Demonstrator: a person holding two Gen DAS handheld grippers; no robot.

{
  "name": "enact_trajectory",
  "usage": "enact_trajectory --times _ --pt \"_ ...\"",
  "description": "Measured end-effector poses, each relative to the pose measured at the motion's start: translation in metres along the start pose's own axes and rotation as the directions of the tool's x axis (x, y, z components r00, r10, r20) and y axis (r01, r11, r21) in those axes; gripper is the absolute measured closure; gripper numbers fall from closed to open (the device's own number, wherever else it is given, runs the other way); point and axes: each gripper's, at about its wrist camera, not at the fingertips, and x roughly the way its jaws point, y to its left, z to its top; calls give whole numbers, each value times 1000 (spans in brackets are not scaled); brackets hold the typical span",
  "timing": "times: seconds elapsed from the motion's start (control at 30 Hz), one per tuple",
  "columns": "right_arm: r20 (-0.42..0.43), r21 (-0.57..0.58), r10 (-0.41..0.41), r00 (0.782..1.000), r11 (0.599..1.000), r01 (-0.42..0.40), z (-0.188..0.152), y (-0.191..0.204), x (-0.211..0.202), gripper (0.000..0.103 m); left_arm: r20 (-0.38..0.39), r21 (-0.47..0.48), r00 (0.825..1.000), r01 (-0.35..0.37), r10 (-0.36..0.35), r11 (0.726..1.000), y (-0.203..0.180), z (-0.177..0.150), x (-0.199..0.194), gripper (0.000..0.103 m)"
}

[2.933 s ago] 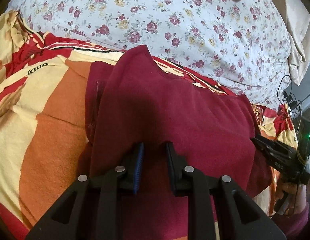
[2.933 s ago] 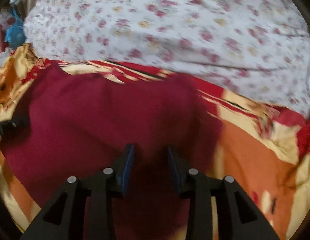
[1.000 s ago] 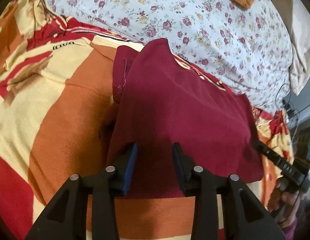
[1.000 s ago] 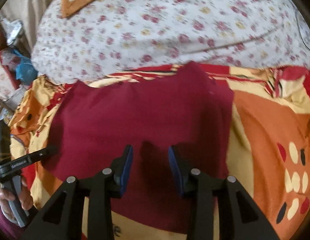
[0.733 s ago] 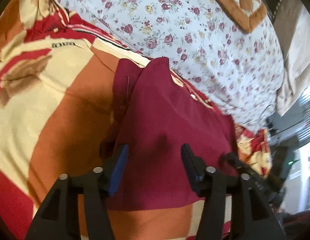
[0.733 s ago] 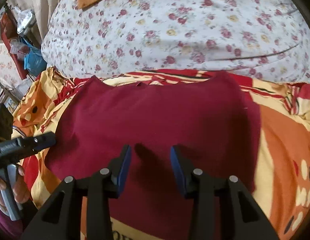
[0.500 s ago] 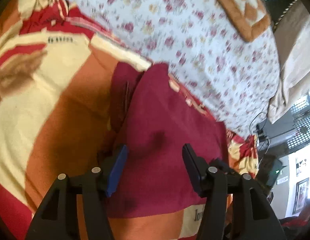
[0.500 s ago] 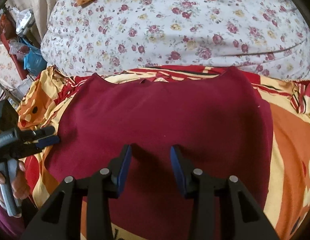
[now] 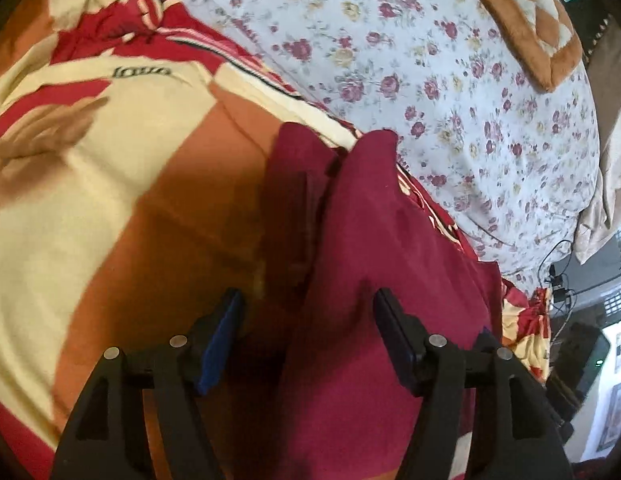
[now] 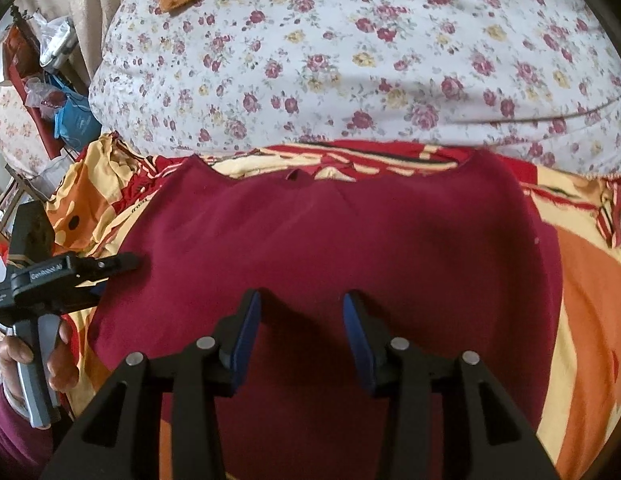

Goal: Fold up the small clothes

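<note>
A dark red garment (image 9: 390, 280) lies folded flat on an orange, cream and red blanket (image 9: 130, 200); a folded-under sleeve (image 9: 294, 200) shows along its left edge. My left gripper (image 9: 308, 320) hovers over that left edge with its jaws opening wide; the cloth lies below them and the pads are not pressing on it. In the right wrist view the garment (image 10: 330, 240) spreads across the middle. My right gripper (image 10: 302, 320) is open just above its near half with nothing pinched. The left gripper (image 10: 118, 272) shows at the garment's left edge, held by a hand (image 10: 50, 364).
A big floral pillow (image 10: 350, 40) lies right behind the garment, with an orange checked cushion (image 9: 530, 20) on top of it. Cables and a dark device (image 9: 562, 280) sit off the bed to the right. Bags and clutter (image 10: 70, 120) stand beyond the left side.
The left gripper's jaws have spread much wider and it has shifted toward the garment's left edge. The right gripper has drawn back a little; the garment lies still.
</note>
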Motion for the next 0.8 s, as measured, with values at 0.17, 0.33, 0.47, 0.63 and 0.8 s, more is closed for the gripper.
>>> enact_trajectory --times 0.17,0.33,0.47,0.63,0.8 --pt "43 -57 -4 999 998 6 15 10 5 64 -12 29 1000 -8 9 1000 -13 3 11 62" --pt "12 -33 23 1000 999 -23 19 8 35 73 -15 21 1000 21 -20 1000 -13 2 5 87" --pt "25 25 54 998 998 -54 13 -3 45 78 5 91 1000 9 -10 996 -32 -2 -8 91" --pt "19 69 88 996 994 -89 12 -11 45 80 21 131 997 70 -73 989 -68 -4 -32 91" --pt "55 216 177 983 959 -185 10 -33 43 80 0 245 995 94 -96 965 -128 -14 -36 91"
